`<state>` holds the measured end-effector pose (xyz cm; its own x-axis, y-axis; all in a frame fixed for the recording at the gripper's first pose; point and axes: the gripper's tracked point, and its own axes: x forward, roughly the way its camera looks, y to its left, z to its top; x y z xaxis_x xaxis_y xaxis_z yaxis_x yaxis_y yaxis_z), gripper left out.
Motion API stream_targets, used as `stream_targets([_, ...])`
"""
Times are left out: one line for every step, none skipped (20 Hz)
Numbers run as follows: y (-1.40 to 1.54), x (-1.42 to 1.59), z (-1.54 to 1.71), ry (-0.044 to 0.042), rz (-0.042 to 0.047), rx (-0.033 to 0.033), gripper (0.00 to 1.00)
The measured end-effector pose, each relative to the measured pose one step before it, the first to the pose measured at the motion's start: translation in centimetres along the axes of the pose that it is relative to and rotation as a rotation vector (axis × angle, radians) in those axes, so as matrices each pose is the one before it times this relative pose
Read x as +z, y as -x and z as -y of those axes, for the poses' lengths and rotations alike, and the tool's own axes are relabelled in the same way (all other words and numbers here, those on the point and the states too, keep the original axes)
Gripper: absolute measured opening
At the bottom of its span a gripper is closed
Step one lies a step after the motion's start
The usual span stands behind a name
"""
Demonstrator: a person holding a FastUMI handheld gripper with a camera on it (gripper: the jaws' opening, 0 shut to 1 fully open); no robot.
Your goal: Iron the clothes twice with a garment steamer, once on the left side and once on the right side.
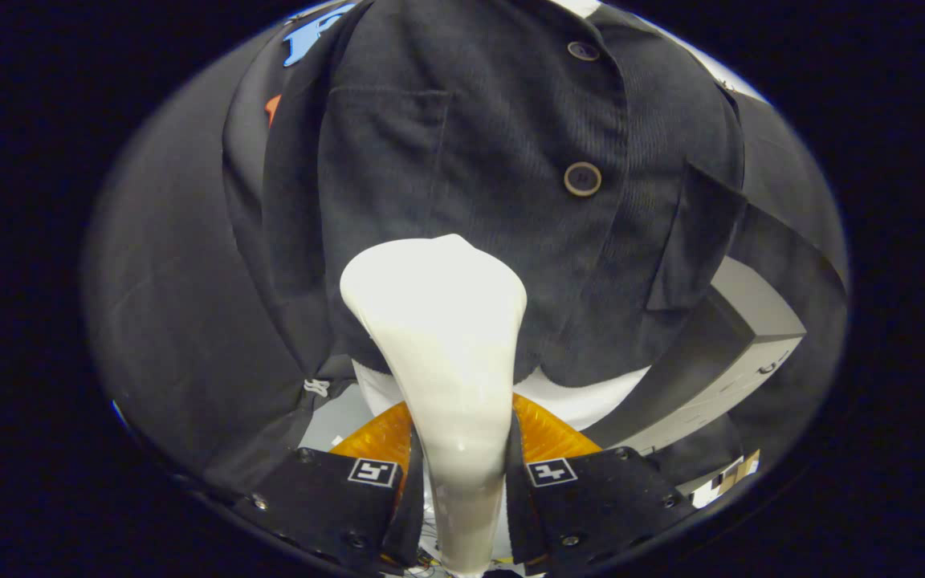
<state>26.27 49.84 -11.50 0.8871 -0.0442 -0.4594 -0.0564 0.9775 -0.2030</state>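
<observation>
Between the two fingers of the gripper (462,474) stands the garment steamer (442,321), a smooth, glossy cream-white body with a slim neck that flares into a broad rounded head. Both fingers press against the neck from left and right, so the gripper is clenched on it. The head rises just ahead of the fingers and sits close against the lower front of the dark jacket (470,160); whether it touches the cloth cannot be told.

One jacket hangs there, in a finely ribbed, corduroy-like dark fabric. Two round buttons show on its placket, one (582,178) at mid-height to the right of the steamer head, another (584,50) farther up. A stitched patch pocket (382,152) lies on the left panel and an angled pocket flap (691,233) on the right. Below the hem a white surface (591,401) shows. Far right, beyond the jacket, stands a pale grey cabinet (743,345) with a flat top.
</observation>
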Motion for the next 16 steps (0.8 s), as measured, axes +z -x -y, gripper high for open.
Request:
stream_targets([0.045, -0.307, -0.047, 0.00247, -0.00384, -0.00071, 0.45])
stream_targets([-0.119, -0.39, -0.014, -0.00225, -0.01214, 0.00855, 0.45])
stream_targets([-0.092, -0.269, -0.205, -0.0021, -0.01728, 0.01105, 0.45])
stream_targets([-0.124, -0.421, 0.021, -0.00585, -0.01474, 0.00901, 0.45])
stream_targets([-0.006, -0.308, 0.114, -0.00365, -0.01283, 0.00082, 0.45])
stream_targets([0.052, -0.129, 0.002, -0.00253, -0.00262, 0.00388, 0.45])
stream_targets([-0.059, -0.006, -0.01, 0.00077, -0.00371, 0.00142, 0.45])
stream_targets([-0.006, -0.127, 0.019, -0.00442, -0.00642, 0.0022, 0.45])
stream_targets([0.252, -0.03, -0.059, -0.00654, -0.0082, 0.00426, 0.45])
stream_targets([0.276, 0.023, -0.05, -0.00635, -0.00008, 0.00458, 0.45])
stream_targets([0.386, 0.256, 0.033, -0.00054, 0.00558, 0.00821, 0.45])
stream_targets([0.365, 0.314, 0.262, -0.00241, 0.01116, 0.00878, 0.45])
stream_targets([0.931, 0.457, 0.621, 0.00343, 0.01522, 0.01187, 0.45])
stream_targets([0.945, 0.405, 0.609, 0.00038, 0.01838, 0.01347, 0.45])
stream_targets([1.209, 0.049, 0.768, -0.00005, 0.01594, 0.01393, 0.45])
stream_targets([1.011, 0.249, 0.718, -0.00164, 0.01246, 0.01374, 0.45])
